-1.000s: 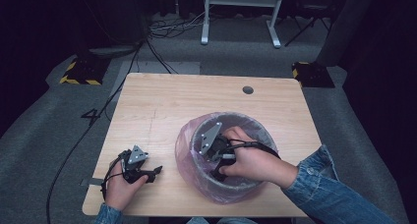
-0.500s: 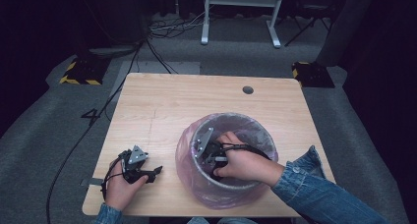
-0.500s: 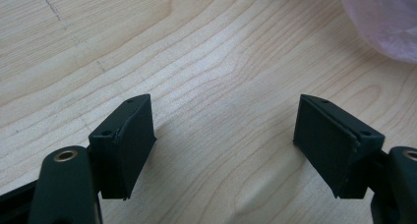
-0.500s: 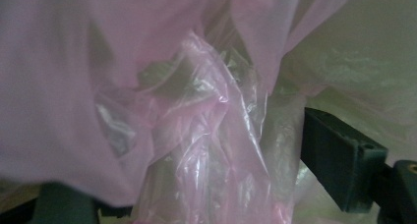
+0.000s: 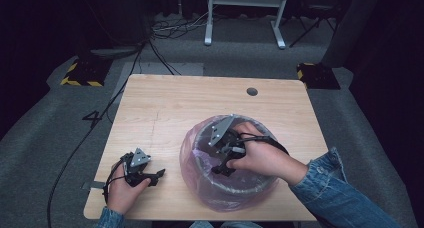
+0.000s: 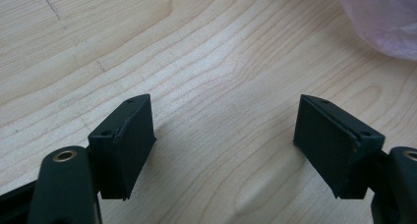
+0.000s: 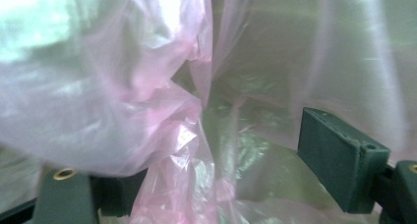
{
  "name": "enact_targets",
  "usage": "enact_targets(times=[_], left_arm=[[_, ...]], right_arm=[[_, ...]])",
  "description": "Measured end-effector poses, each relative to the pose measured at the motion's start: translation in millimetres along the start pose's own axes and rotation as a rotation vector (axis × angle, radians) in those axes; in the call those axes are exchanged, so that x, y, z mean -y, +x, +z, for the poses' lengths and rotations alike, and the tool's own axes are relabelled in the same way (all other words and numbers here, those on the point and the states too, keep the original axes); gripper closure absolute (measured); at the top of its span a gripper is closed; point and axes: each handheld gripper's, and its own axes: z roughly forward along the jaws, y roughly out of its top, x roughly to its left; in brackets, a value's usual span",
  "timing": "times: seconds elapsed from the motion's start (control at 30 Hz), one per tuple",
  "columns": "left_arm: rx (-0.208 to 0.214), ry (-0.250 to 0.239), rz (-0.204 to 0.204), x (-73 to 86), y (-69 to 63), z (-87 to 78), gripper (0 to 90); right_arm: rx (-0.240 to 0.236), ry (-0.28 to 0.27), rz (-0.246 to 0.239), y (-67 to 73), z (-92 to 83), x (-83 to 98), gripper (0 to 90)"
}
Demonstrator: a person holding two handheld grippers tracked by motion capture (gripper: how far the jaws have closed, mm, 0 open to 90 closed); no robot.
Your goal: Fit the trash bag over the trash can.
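Observation:
A round grey bin point(image 5: 200, 160) lined with a thin pink plastic bag point(image 5: 192, 138) stands on the wooden table's point(image 5: 165, 108) near right part. My right gripper point(image 5: 223, 164) reaches down inside the bin, held by a hand in a denim sleeve. In the right gripper view the jaws stand wide apart, so the right gripper point(image 7: 226, 177) is open. Crumpled folds of the bag point(image 7: 137, 101) hang over its left jaw and into the gap. My left gripper point(image 5: 156, 176) rests low over the table's near left corner, and the left gripper point(image 6: 223, 145) is open over bare wood.
The bag's outer edge point(image 6: 383, 17) lies just beyond my left gripper, to its right. A small round hole point(image 5: 252, 91) sits near the table's far right. Cables point(image 5: 90, 138) trail off the left side onto grey carpet. A white stand point(image 5: 245, 18) is behind the table.
My right hand has pushed its gripper a little lower and further into the bin. The left gripper has stayed where it was.

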Motion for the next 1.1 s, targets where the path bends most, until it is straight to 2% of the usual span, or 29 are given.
enact_targets(times=[0.27, 0.33, 0.43, 0.5, 0.57, 0.67, 0.8, 0.97, 1.1], left_arm=[[-0.001, 0.0, 0.001, 0.0, 0.0, 0.0, 23.1], [-0.001, 0.0, 0.001, 0.0, 0.0, 0.0, 23.1], [-0.002, 0.0, 0.002, 0.0, -0.1, 0.0, 23.1], [-0.003, 0.0, 0.001, 0.0, -0.3, 0.0, 23.1], [-0.005, 0.0, -0.001, 0.2, -0.9, -0.1, 23.1], [-0.007, -0.003, -0.001, 0.3, -1.1, 0.0, 23.1], [-0.009, -0.001, -0.004, 0.8, -2.0, -0.6, 23.0], [-0.008, -0.002, -0.005, 0.8, -1.8, -0.5, 22.9], [-0.009, 0.0, -0.006, 1.1, -2.3, -0.9, 22.9]], right_arm=[[0.019, -0.035, -0.011, 3.9, -37.5, -0.5, 21.5], [0.032, -0.059, -0.019, 6.4, -49.8, 1.5, 21.6], [0.066, -0.128, -0.009, 11.3, -71.7, 8.9, 22.5], [0.106, -0.187, 0.012, 13.0, -89.3, 19.5, 22.6], [0.146, -0.222, 0.043, 12.9, -102.3, 30.8, 22.8], [0.198, -0.278, 0.115, 10.6, -117.0, 49.7, 23.1], [0.258, -0.305, 0.195, 8.1, -130.1, 75.9, 23.7], [0.295, -0.32, 0.279, 4.2, -138.9, 108.9, 24.1], [0.306, -0.338, 0.346, 1.9, -143.1, 135.6, 24.1]])
